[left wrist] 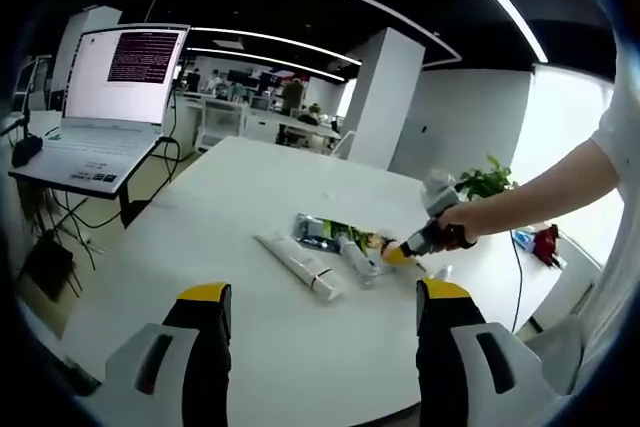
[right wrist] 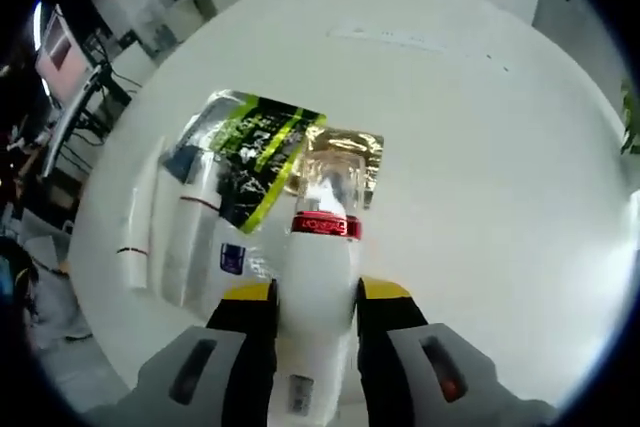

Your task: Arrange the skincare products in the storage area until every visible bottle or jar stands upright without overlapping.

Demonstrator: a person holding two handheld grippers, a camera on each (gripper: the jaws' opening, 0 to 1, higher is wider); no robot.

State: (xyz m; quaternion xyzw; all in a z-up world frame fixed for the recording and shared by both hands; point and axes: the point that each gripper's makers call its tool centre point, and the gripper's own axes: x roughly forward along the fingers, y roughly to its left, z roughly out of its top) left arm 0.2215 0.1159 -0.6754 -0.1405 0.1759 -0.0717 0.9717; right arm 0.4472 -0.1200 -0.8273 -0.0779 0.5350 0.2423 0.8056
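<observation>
White bottle (right wrist: 318,282) with red band; green-black striped sachet (right wrist: 258,162).

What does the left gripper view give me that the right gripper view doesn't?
Left gripper view alone: the open laptop on its stand, the potted green plant, the person's arm, and the open left gripper. Right gripper view alone: the right gripper shut on the white red-banded bottle. Shared: the white table and the green-and-black sachet.

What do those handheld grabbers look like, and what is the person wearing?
Each gripper has two black jaws tipped with yellow pads, on pale grey housings with dark slots. On the right gripper one slot glows orange-red; the left gripper shows none lit. The person's sleeve is white and short.
</observation>
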